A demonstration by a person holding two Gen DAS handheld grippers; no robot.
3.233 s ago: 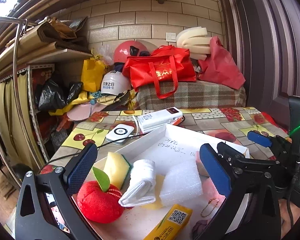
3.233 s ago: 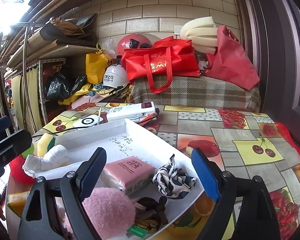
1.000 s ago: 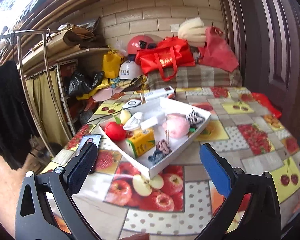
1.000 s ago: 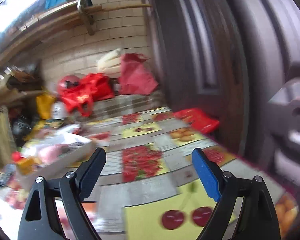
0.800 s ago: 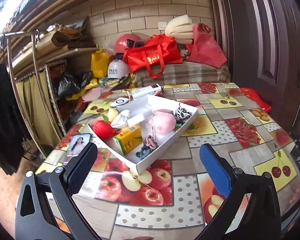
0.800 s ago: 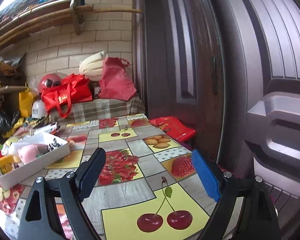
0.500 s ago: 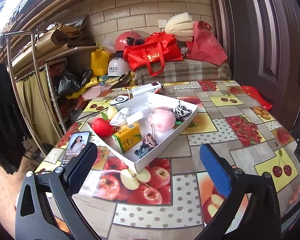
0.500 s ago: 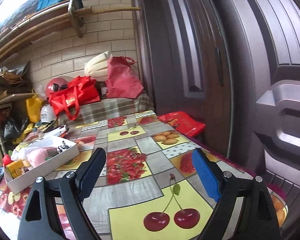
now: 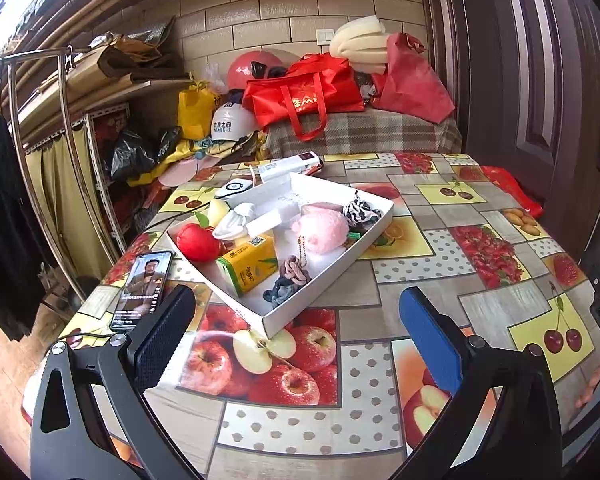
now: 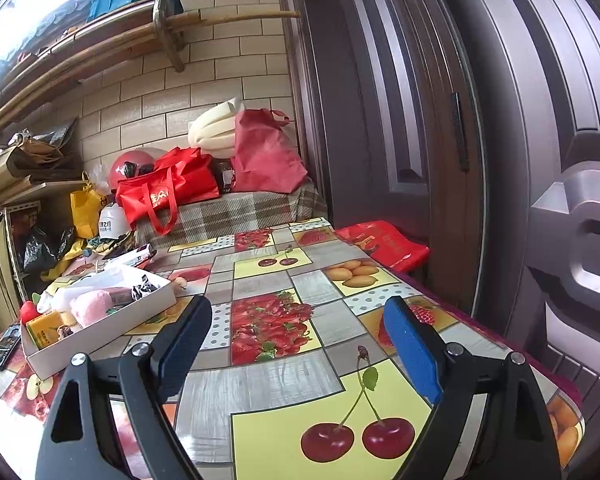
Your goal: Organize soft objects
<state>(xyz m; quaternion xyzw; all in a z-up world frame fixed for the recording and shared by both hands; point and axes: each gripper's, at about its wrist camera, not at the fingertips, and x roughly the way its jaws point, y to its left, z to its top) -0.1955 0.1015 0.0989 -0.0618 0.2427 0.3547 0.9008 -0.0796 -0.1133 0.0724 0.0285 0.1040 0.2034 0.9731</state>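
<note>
A white tray [image 9: 374,227] on the fruit-print table holds a red plush apple [image 9: 196,242], a pink fluffy ball [image 9: 324,232], a yellow tissue pack [image 9: 247,264], a white rolled cloth [image 9: 234,220], hair scrunchies [image 9: 288,280] and a black-and-white fabric piece [image 9: 360,211]. My left gripper [image 9: 296,334] stands open, pulled back near the table's front edge with nothing between its fingers. My right gripper [image 10: 296,344] is open too, over bare tablecloth to the right of the tray [image 10: 100,336], nothing between its fingers.
A phone [image 9: 142,290] with a lit screen lies left of the tray. White devices [image 9: 288,166] sit behind it. Red bags [image 9: 304,94], helmets and foam are piled at the back. A dark door [image 10: 440,120] bounds the right side.
The left wrist view has tipped down slightly and the tray sits a little nearer. The right wrist view, blurred a second ago, has steadied; both grippers stay open.
</note>
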